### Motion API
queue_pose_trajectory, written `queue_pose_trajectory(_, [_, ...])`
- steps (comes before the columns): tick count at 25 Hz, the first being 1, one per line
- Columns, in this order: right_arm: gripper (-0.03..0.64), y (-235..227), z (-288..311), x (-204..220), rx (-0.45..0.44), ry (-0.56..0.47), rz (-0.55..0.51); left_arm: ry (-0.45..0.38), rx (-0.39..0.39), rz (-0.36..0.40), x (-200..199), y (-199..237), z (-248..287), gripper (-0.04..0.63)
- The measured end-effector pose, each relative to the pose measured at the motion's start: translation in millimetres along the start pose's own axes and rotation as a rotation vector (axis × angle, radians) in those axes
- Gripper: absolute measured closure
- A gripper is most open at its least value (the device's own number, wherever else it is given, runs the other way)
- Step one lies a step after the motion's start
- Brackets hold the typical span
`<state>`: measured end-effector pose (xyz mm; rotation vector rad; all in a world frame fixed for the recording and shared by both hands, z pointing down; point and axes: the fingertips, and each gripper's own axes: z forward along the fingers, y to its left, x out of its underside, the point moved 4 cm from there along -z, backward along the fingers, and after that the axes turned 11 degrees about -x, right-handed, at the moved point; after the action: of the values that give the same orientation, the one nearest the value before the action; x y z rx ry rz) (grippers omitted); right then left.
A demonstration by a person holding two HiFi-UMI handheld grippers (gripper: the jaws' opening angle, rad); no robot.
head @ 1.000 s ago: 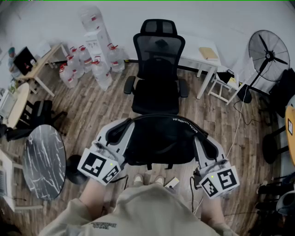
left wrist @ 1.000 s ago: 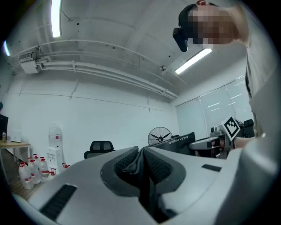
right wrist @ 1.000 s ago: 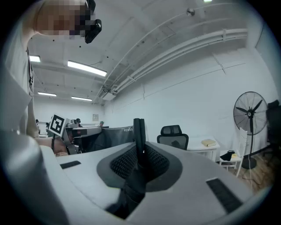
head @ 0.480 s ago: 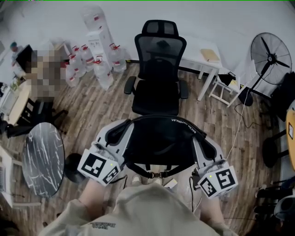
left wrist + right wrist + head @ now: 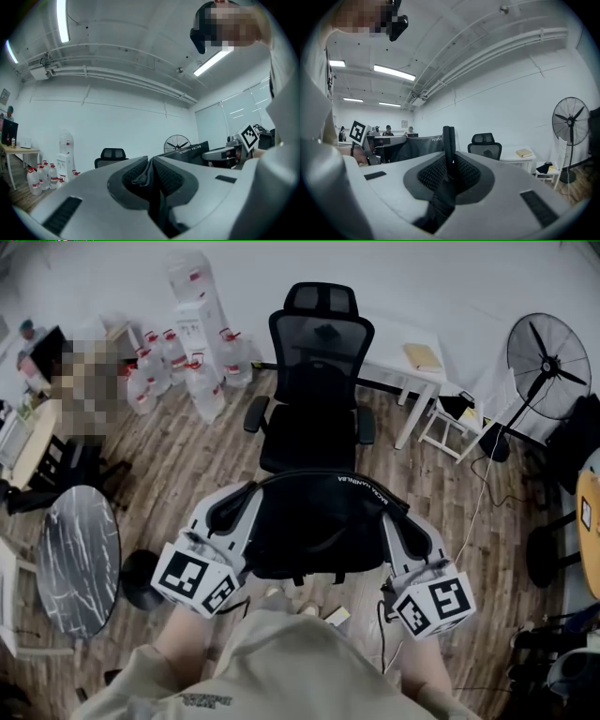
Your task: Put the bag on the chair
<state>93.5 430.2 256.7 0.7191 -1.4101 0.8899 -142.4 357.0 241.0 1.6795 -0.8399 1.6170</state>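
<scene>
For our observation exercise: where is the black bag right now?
In the head view the bag hangs centre, held by the left gripper and right gripper, just before the office chair.

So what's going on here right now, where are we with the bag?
A person is holding the black bag up off the floor between two grippers. The left gripper is shut on the bag's fabric at one end, and the right gripper is shut on a strap at the other. The black office chair stands just ahead; the bag is not on it yet.
</scene>
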Motion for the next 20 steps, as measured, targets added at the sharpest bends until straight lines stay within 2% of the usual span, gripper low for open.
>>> queue_pose_trajectory(11, [0.557,-30.5,12.6,-0.1,-0.004,-0.009,-0.014,-0.018,0.021,0.033,-1.6,-1.5,29.5,0.549])
queue_pose_trajectory(20, [0.557,-52.6,44.5,15.7,-0.007,-0.012,0.006,-0.028,0.025,0.063,13.2,17.5,60.2,0.549])
